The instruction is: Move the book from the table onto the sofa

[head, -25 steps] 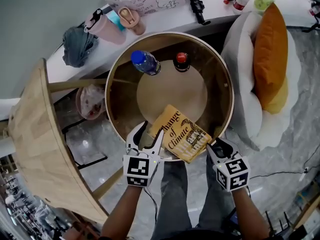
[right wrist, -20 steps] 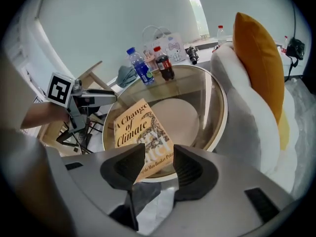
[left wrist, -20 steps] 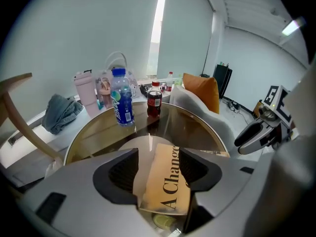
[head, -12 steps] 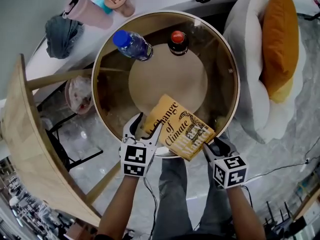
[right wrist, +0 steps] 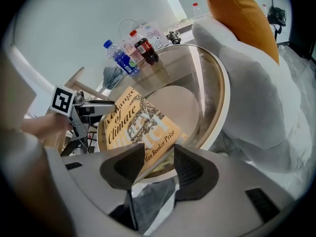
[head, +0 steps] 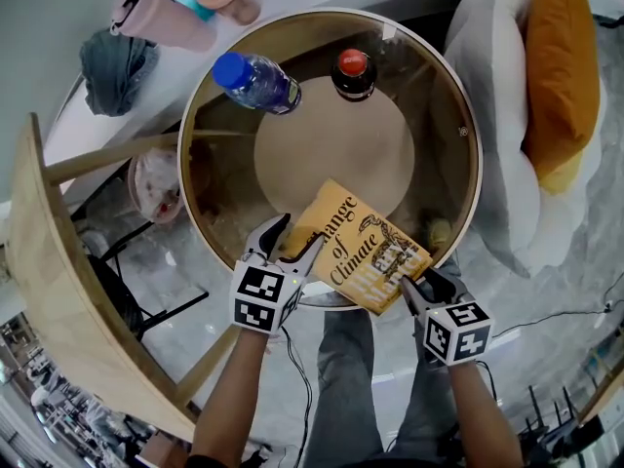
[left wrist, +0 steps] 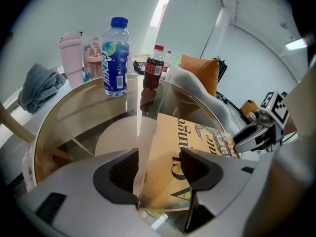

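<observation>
Both grippers have sunk toward the near rim of the round glass table (head: pixel 224 183) since the earlier frame, and their jaws have just been opening. At this moment the left gripper (head: pixel 297 237) (left wrist: pixel 158 169) holds its jaws wide apart with the near left corner of the book (head: pixel 361 252) (left wrist: pixel 197 137) (right wrist: pixel 133 122) between them, neither pad pressing on it. The right gripper (head: pixel 421 283) (right wrist: pixel 158 164) gapes in the same way around the book's near right corner. The book lies flat on the table, reaching from one gripper across to the other. Its yellow cover reads "A Change of Climate", with "Man Booker Prize" along the edge nearest the right gripper. Well beyond the left gripper's tips stand a blue-capped water bottle (head: pixel 255 81) and a red-capped cola bottle (head: pixel 352 74), their labels too small to read. Off to the right gripper's right sits the white sofa (head: pixel 507 164) with its orange cushion (head: pixel 561 76).
</observation>
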`<state>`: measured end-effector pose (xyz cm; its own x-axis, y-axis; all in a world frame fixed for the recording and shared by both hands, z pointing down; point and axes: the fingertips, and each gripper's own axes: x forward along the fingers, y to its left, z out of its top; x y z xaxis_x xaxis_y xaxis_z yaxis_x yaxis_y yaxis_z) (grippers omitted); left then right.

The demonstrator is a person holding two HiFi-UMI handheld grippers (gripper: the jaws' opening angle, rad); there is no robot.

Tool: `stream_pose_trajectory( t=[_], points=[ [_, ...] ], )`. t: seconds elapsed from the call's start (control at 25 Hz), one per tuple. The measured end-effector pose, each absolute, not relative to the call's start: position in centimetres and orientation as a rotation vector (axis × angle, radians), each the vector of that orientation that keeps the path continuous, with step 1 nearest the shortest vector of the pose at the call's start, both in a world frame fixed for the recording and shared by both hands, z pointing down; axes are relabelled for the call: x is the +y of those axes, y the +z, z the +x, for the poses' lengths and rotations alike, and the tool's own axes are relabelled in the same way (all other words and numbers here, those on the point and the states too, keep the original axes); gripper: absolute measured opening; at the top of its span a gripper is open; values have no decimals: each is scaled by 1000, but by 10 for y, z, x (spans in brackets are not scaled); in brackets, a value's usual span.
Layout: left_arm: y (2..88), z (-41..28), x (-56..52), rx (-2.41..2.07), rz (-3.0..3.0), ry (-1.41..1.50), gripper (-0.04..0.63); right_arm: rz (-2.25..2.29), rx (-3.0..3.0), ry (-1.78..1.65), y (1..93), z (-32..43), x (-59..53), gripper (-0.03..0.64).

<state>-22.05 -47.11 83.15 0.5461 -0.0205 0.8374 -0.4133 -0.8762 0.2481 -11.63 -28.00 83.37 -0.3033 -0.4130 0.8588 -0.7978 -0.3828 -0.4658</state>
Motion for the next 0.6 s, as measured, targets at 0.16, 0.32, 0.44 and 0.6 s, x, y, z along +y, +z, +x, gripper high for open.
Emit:
stream_pose_trajectory(
  t=[0.16,0.32,0.44,0.6],
  points=[
    [836,-215,-459,-165,2316,1321,270,1639,-1501,1791,835,-117,-279,193],
    [837,-215,-456,-96,2277,1345,260,1665,-1453,1855,836,-118,-278,192],
    [837,-216,-456,-93,2273,1350,253,1664,-1427,1890,838,-119,-278,190],
    [837,-217,-457,-100,2267,1343,247,1657,-1396,1924,840,-119,-279,192]
  ],
)
